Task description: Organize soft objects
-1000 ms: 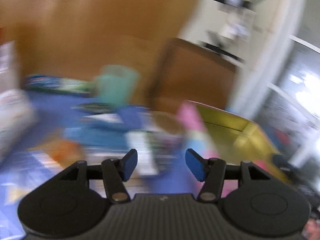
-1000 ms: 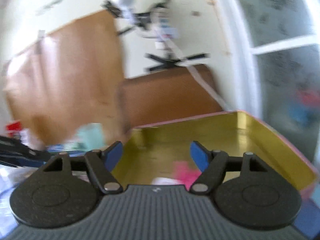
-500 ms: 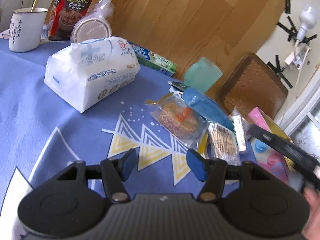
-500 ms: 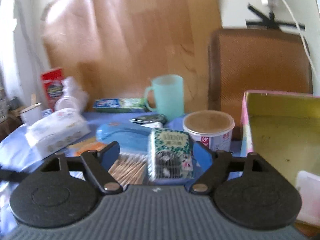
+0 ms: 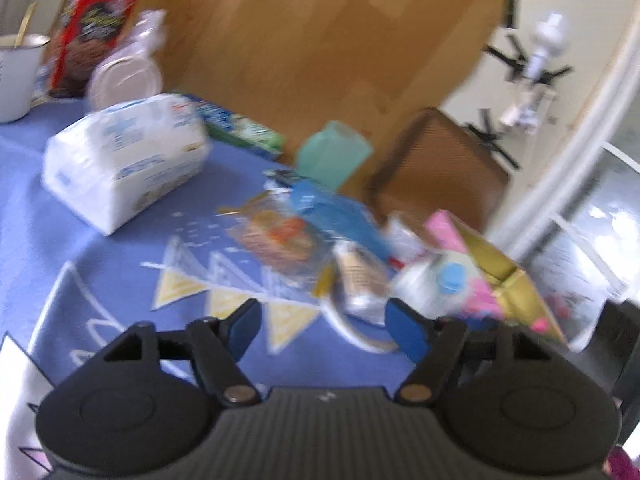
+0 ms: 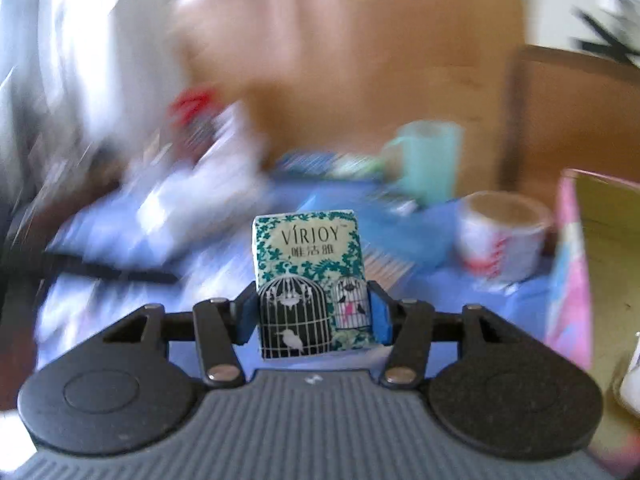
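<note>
My right gripper (image 6: 313,316) is shut on a small green tissue pack (image 6: 307,264) printed with birdcages, held upright above the blue tablecloth. The pink box with a gold inside (image 6: 600,264) stands just to its right; it also shows in the left wrist view (image 5: 504,276) at the right, with soft items in it. My left gripper (image 5: 325,327) is open and empty above the tablecloth, short of a heap of packets (image 5: 352,276). A large white tissue pack (image 5: 120,160) lies at the left.
A teal mug (image 5: 332,154), a blue case (image 5: 340,216), a snack bag (image 5: 280,236) and a paper-lidded cup (image 6: 500,232) crowd the middle. A red carton (image 5: 92,28), a white mug (image 5: 16,76) and a wooden board (image 5: 320,40) stand behind. A brown chair back (image 5: 436,176) is at the right.
My right gripper has closed on the green tissue pack and lifted it off the table. My left gripper has shifted a little; both views are motion-blurred.
</note>
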Motion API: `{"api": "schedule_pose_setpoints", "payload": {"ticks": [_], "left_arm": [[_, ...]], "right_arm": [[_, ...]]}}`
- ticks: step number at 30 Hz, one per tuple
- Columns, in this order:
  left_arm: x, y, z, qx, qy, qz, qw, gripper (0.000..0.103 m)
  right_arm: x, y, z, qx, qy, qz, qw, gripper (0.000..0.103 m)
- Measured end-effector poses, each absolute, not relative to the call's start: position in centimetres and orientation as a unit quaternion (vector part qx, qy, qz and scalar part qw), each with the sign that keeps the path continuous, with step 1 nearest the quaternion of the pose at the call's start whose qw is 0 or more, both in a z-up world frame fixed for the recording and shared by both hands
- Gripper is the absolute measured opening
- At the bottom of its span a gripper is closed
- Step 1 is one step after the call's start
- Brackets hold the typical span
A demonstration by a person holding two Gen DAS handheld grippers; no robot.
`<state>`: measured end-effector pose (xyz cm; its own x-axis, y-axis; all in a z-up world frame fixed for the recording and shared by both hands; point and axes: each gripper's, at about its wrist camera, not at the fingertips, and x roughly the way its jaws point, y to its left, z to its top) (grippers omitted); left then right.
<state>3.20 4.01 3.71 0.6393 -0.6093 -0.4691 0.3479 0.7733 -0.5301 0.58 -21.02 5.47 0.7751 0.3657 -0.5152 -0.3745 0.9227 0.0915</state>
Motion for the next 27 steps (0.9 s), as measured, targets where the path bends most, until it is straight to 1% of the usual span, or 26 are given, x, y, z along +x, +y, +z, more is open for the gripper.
{"api": "schedule_pose_setpoints", "payload": {"ticks": [2, 3, 4, 5, 6, 9, 10, 11, 12, 13, 16, 20, 24, 27], "left_arm": [[2.5, 3.3, 4.1, -0.189, 0.326, -0.292, 0.879, 0.074], [2.3, 2.9, 4.1, -0.183, 0.331, -0.3, 0.876, 0.074], [2.1, 2.3, 4.0, -0.176, 0.337, -0.304, 0.873, 0.074], [2.0, 1.8, 3.9, -0.167, 0.344, -0.306, 0.872, 0.074], [1.9, 1.3, 3.7, -0.158, 0.349, -0.306, 0.872, 0.071], [1.9, 0.5, 3.0, -0.143, 0.369, -0.299, 0.868, 0.07], [2.1, 0.2, 2.6, -0.143, 0.38, -0.295, 0.865, 0.068], [2.1, 0.0, 2.1, -0.144, 0.39, -0.292, 0.861, 0.063], [2.2, -0.1, 1.8, -0.144, 0.4, -0.291, 0.857, 0.057], [2.3, -0.2, 1.4, -0.145, 0.408, -0.291, 0.853, 0.055], [1.7, -1.3, 1.6, -0.13, 0.408, -0.289, 0.856, 0.052], [2.0, -3.3, 4.0, -0.121, 0.384, -0.32, 0.858, 0.052], [2.6, -7.8, 7.7, -0.087, 0.341, -0.364, 0.863, 0.053], [2.8, -12.3, 9.4, -0.059, 0.317, -0.396, 0.86, 0.055]], "right_arm": [[-1.5, -19.5, 4.2, -0.05, 0.287, 0.221, 0.931, 0.059], [-2.3, -18.9, 3.7, -0.067, 0.29, 0.228, 0.927, 0.062], [-3.2, -18.4, 3.3, -0.082, 0.288, 0.229, 0.926, 0.071], [-3.8, -18.4, 3.0, -0.089, 0.284, 0.226, 0.928, 0.075], [-4.4, -18.4, 2.7, -0.089, 0.281, 0.223, 0.929, 0.083], [-4.4, -18.5, 2.7, -0.072, 0.286, 0.221, 0.93, 0.084], [-4.3, -18.7, 2.8, -0.064, 0.285, 0.22, 0.931, 0.084], [-4.2, -18.9, 2.7, -0.058, 0.291, 0.221, 0.929, 0.082], [-3.7, -18.5, 2.5, -0.055, 0.3, 0.223, 0.926, 0.067], [-3.3, -18.5, 2.3, -0.054, 0.301, 0.224, 0.925, 0.059], [-4.2, -19.0, 2.7, -0.047, 0.283, 0.222, 0.932, 0.057], [-5.6, -20.4, 3.9, -0.044, 0.22, 0.194, 0.955, 0.057], [-6.9, -23.3, 6.0, -0.045, 0.149, 0.134, 0.979, 0.057], [-7.3, -26.1, 7.1, -0.038, 0.121, 0.083, 0.989, 0.057]]}}
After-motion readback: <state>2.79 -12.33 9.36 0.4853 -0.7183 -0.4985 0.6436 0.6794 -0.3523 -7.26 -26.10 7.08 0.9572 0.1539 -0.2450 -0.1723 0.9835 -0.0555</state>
